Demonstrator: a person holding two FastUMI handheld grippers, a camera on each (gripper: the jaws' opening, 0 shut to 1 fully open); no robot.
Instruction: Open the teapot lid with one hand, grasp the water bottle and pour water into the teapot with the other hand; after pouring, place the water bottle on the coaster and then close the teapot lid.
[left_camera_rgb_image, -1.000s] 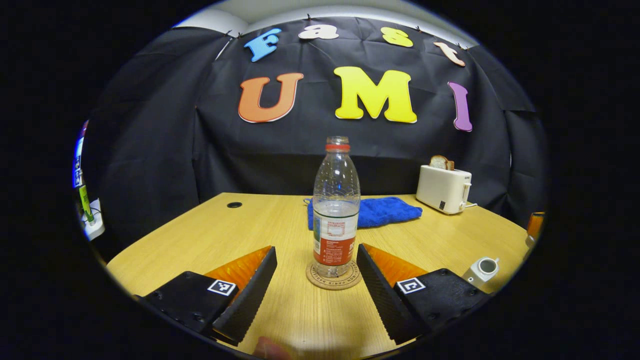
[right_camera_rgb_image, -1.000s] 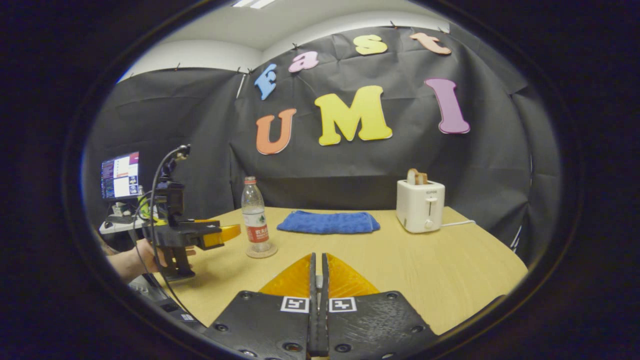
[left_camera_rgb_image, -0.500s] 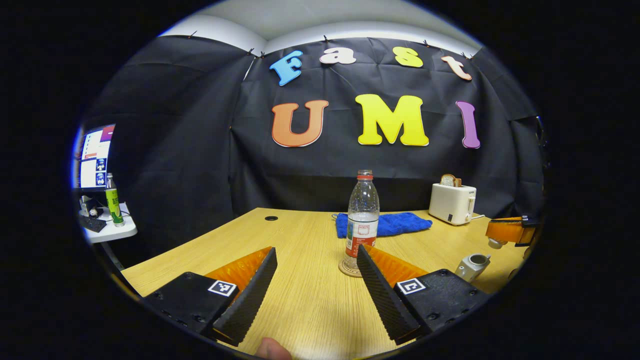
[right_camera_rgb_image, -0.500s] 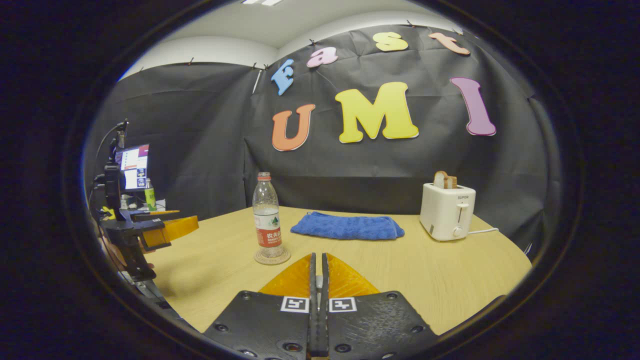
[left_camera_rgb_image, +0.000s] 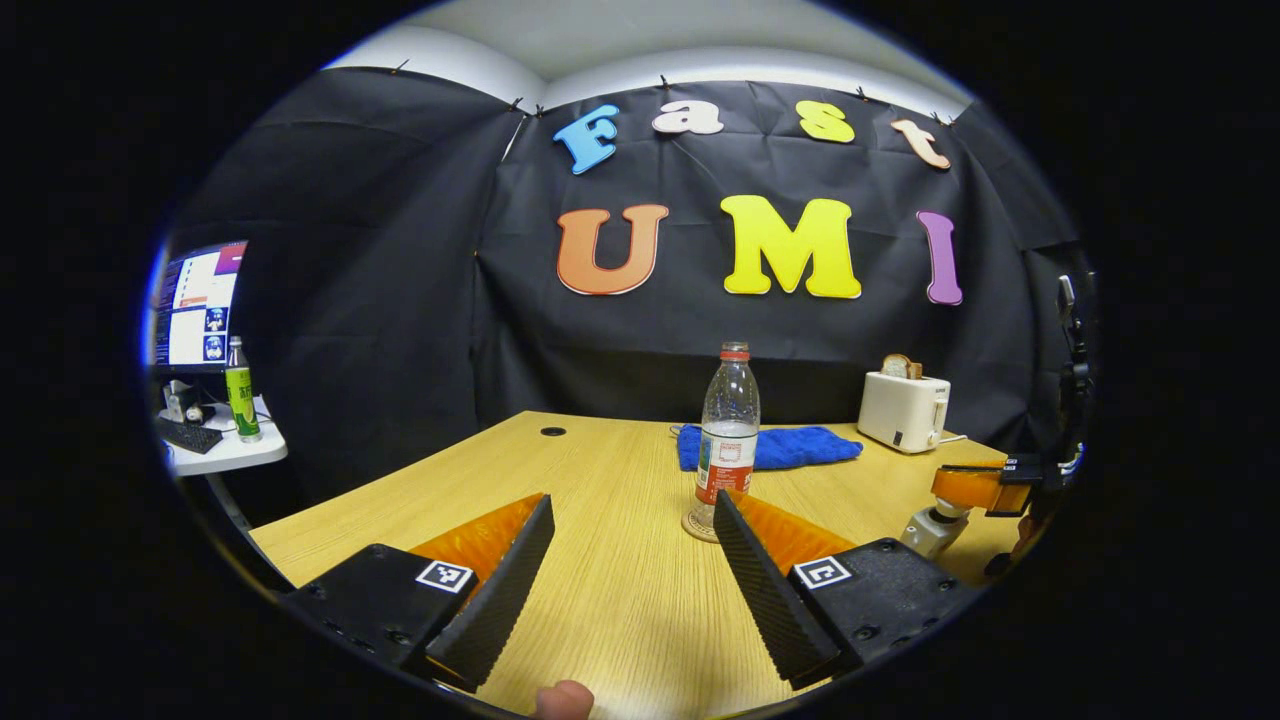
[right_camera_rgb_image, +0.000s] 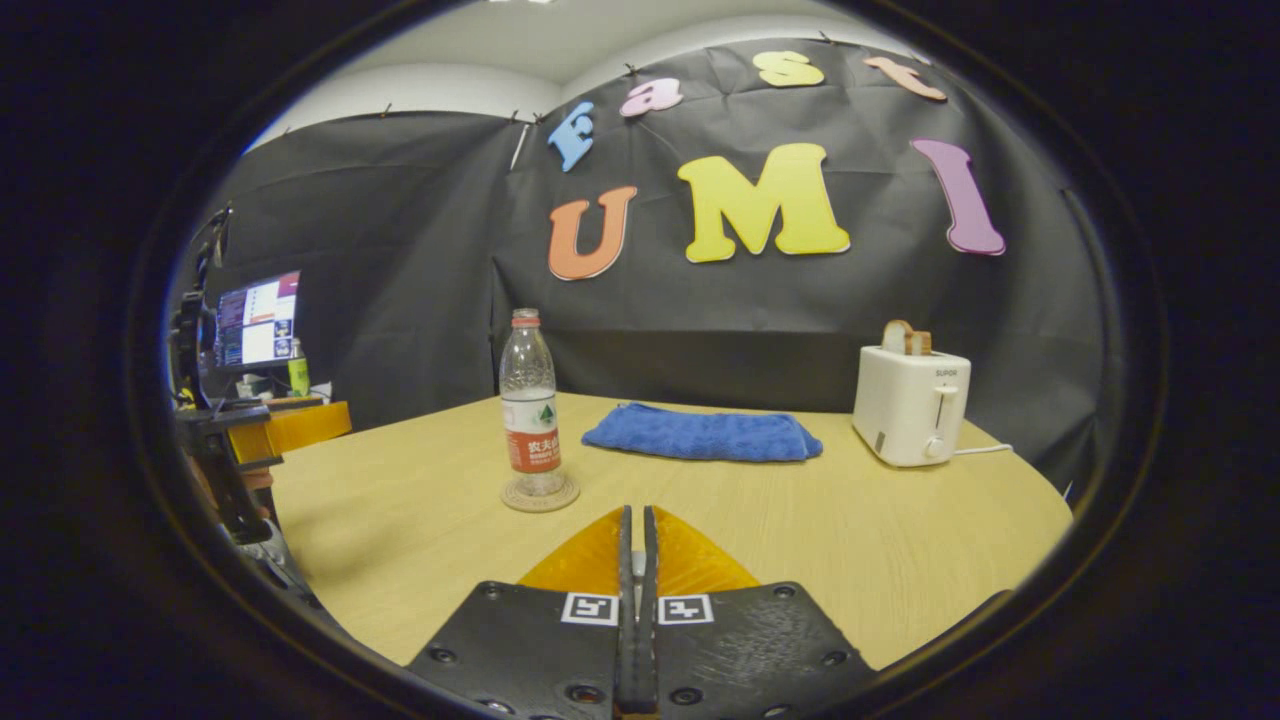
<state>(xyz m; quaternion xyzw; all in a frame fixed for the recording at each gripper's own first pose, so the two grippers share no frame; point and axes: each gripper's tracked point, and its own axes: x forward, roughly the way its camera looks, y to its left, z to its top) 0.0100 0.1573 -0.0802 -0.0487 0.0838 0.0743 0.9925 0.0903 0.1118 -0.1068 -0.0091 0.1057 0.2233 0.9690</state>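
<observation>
- Since the earlier frames the left gripper (left_camera_rgb_image: 630, 570) has drawn back from the water bottle (left_camera_rgb_image: 727, 430), which now stands well ahead of its spread fingers (left_camera_rgb_image: 505, 590), upright on the round coaster (left_camera_rgb_image: 700, 527).
- In the left gripper view the right gripper (left_camera_rgb_image: 965, 487) has come down over the small pale teapot (left_camera_rgb_image: 930, 528) at the near right of the surface (left_camera_rgb_image: 600, 480). In its own view the right gripper (right_camera_rgb_image: 637, 590) has its fingers pressed together; the lid between them cannot be made out.
- Risk, as I judge it: a lid lowered off-centre could tip or nudge the light teapot, which sits near the surface's edge.
- Risk: a sweep by either gripper could topple the bottle, tall and narrow, part full, on a slim coaster.
- Materials: clear ribbed plastic bottle with a red cap and label; woody-looking coaster; smooth glazed-looking teapot; pale wood-grain surface.
- Behind stand a soft blue towel (right_camera_rgb_image: 703, 438) and a boxy white toaster (right_camera_rgb_image: 910, 405).
</observation>
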